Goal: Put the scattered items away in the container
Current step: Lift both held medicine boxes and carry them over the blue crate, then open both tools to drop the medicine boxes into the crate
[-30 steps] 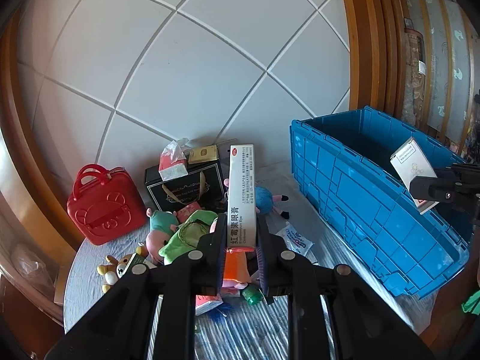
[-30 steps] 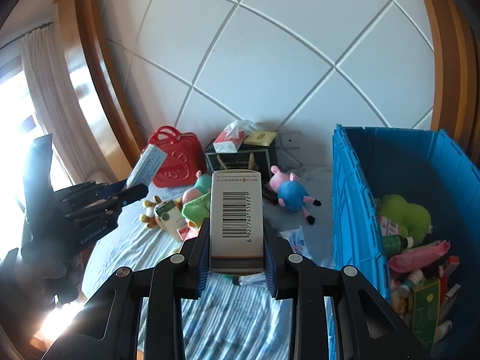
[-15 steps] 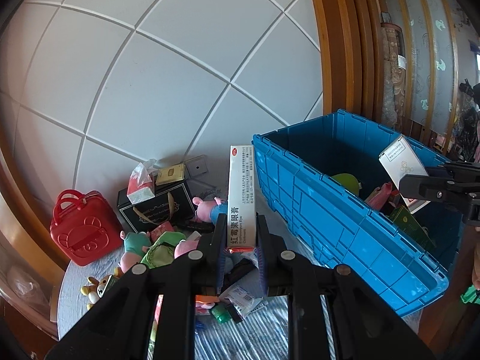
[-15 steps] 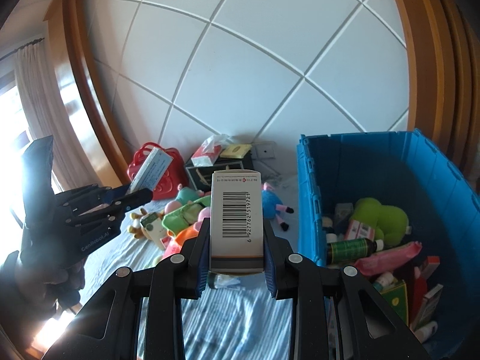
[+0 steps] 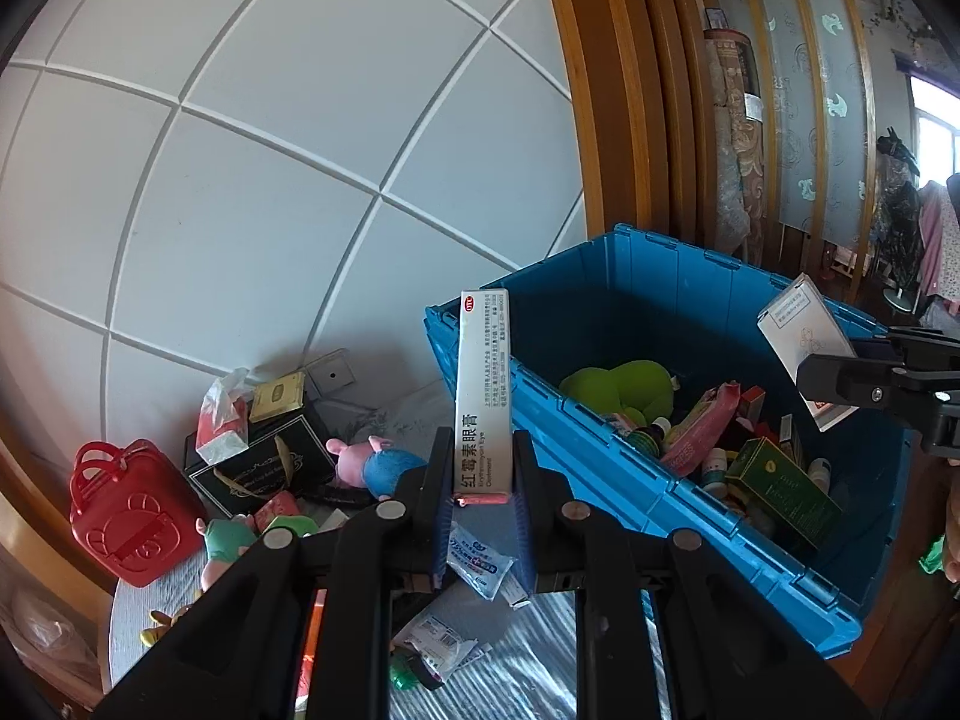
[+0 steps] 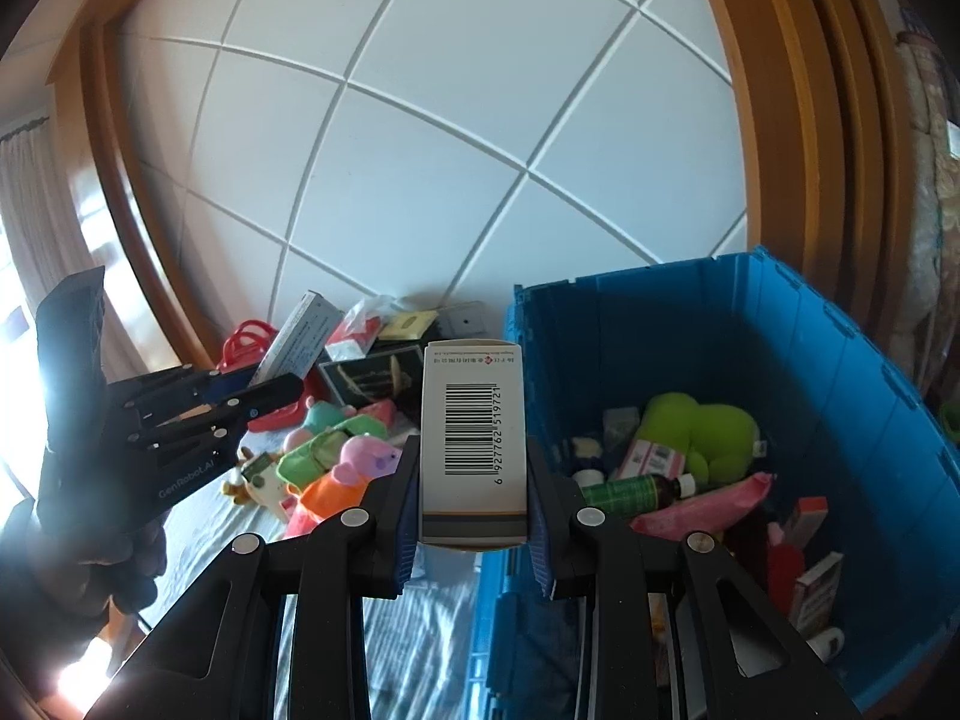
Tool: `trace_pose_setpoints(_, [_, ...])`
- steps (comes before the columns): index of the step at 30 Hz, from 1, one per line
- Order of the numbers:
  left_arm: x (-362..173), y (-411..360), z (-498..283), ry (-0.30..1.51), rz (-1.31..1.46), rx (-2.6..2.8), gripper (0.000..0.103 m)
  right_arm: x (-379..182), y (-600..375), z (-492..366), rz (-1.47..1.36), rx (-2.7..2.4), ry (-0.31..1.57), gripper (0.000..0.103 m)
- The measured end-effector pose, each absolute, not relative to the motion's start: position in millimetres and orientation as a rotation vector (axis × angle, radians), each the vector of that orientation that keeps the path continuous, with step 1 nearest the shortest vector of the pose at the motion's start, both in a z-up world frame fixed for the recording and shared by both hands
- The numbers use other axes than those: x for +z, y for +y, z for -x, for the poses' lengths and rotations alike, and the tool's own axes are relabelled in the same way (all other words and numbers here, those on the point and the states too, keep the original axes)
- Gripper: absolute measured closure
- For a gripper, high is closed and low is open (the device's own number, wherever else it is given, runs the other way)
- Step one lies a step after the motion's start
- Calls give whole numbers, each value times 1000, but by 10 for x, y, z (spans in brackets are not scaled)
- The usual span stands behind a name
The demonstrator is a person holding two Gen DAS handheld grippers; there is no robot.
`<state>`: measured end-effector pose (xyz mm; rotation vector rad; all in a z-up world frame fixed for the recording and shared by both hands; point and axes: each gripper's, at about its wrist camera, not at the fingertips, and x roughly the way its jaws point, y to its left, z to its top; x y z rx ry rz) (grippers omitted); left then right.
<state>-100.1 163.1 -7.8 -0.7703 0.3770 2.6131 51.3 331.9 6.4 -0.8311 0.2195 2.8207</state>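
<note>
Left gripper (image 5: 482,495) clamped on a narrow carton, left of the blue crate (image 5: 600,474). Right gripper (image 6: 474,501) clamped on a barcoded box at the crate's near-left corner.

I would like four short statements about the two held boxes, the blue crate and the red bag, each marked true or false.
1. The left gripper holds a long narrow white ointment box. True.
2. The right gripper is empty. False: it is shut on a white box with a barcode.
3. The blue plastic crate is empty. False: a green plush toy and other items lie inside.
4. The red plastic handbag is outside the crate. True.
</note>
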Motion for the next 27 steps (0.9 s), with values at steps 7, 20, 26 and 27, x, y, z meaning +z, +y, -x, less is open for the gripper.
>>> trace_pose_setpoints(7, [-6, 2046, 1101, 416, 736, 2561, 86, 109, 3579, -606, 806, 2771, 254, 74])
trace_pose_setpoints(20, [-62, 2761, 1295, 455, 741, 2459, 86, 122, 4097, -850, 755, 2659, 315, 74])
trace_pose_setpoints(26, [-130, 3025, 1378, 471, 743, 2415, 86, 64, 4343, -961, 755, 2589, 339, 74])
trace_pose_setpoints(27, [-138, 3064, 1393, 471, 744, 2409, 86, 55, 4380, -977, 756, 2578, 345, 74])
